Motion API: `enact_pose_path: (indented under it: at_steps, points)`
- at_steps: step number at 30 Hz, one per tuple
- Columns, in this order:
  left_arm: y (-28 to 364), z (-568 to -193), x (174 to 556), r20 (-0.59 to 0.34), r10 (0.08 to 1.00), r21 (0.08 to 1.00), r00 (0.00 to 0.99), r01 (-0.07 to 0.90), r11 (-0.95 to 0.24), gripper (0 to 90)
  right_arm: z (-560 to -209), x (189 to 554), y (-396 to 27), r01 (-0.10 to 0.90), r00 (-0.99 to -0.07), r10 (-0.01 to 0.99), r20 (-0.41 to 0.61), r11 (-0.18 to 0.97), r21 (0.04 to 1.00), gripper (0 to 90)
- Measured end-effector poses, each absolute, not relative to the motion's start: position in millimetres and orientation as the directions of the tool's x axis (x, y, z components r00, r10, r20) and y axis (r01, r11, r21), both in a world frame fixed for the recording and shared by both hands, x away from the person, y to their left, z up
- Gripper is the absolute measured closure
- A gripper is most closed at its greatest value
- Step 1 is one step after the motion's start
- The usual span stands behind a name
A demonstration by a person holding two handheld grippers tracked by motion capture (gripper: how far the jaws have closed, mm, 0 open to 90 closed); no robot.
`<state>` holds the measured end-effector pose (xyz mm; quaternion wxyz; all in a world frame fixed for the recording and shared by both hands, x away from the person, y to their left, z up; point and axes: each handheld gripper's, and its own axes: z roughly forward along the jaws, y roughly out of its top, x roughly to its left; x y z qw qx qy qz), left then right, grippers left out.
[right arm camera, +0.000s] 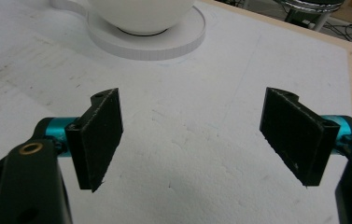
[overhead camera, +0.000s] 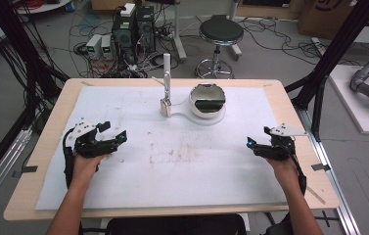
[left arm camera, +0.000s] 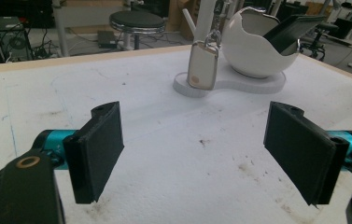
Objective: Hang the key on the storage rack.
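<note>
Two claws rest wide open and empty on our bench [overhead camera: 123,191]. Our left claw [overhead camera: 115,132] points toward the hanging tag [overhead camera: 165,107] and white bowl [overhead camera: 207,101], far ahead at mid-bench; our right claw [overhead camera: 251,144] lies about equally distant.

The bench [overhead camera: 50,147] has a pale wood edge; a matt white sheet [overhead camera: 172,166] with a slightly rough, scuffed surface covers its top. The bowl-shaped holder [left arm camera: 253,46] is glossy white, smooth, and stands on a matt white base [left arm camera: 257,84]. The tag [left arm camera: 200,65] looks like smooth cream plastic. The left claw [left arm camera: 201,154] has matt black jaw pads and glossy teal metal fittings.
</note>
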<state>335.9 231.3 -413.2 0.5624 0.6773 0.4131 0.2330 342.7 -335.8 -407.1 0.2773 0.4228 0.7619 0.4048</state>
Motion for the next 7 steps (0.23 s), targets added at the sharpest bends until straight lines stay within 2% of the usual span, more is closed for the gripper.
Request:
enact_pose_path:
  at_steps: [7]
  points:
    - [229.9,-413.1,338.1,-0.148,0.825,0.954,0.545,0.300,-0.027,19.4,-407.1,344.1,-337.0,0.416,-0.480,0.873,-0.081,0.308,0.855,21.7]
